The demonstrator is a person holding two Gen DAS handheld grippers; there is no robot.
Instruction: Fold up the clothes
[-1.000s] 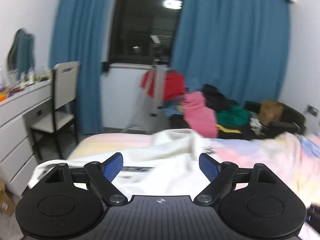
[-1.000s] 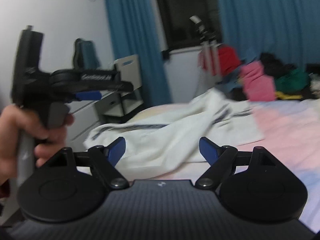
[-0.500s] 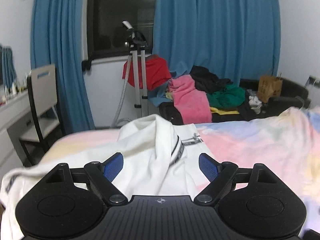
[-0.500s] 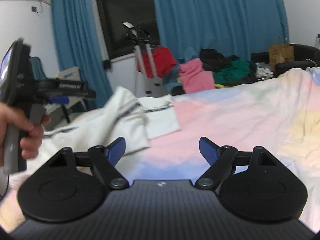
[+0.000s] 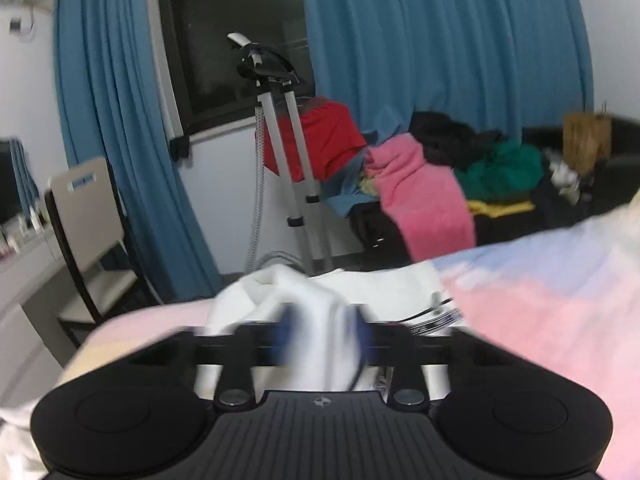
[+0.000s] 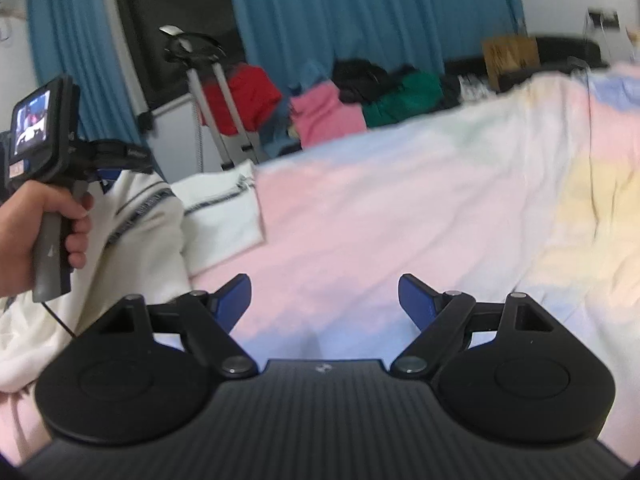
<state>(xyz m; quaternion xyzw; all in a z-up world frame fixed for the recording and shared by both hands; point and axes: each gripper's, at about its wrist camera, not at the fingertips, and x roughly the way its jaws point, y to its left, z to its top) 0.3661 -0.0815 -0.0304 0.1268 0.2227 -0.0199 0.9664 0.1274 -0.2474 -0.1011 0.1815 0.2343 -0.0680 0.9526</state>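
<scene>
L gripper: my black two-finger left gripper w/ blue pads [image 5: 320, 338] is pinched onto a raised fold of the white garment w/ dark striped trim [image 5: 308, 300]; pads are motion-blurred, cloth fills the gap between them.
R gripper: my black two-finger right gripper w/ blue pads [image 6: 324, 300] has its fingers spread wide, nothing between them, over bare bedspread.
Garment: I see it bunched at the near-left corner of the bed, part lifted up at the L gripper, rest trailing down-left toward the bed edge; a flat white panel w/ striped hem [image 6: 220, 216] lies beside it on the sheet.
L hand: in the right wrist view, the person's left hand [image 6: 44, 220] wraps the grey handle, garment hanging just beside and below it.
Bed: pastel pink/blue/yellow bedspread [image 6: 400, 220] is open and flat to the right of the garment.
Edges: far bed edge borders a pile of pink, green, black clothes [image 5: 440, 184] and a grey garment-steamer stand [image 5: 288, 152]; left edge faces a beige chair [image 5: 86, 216] and white desk [image 5: 24, 280].
Backdrop: blue curtains [image 5: 440, 40] around a dark window.
</scene>
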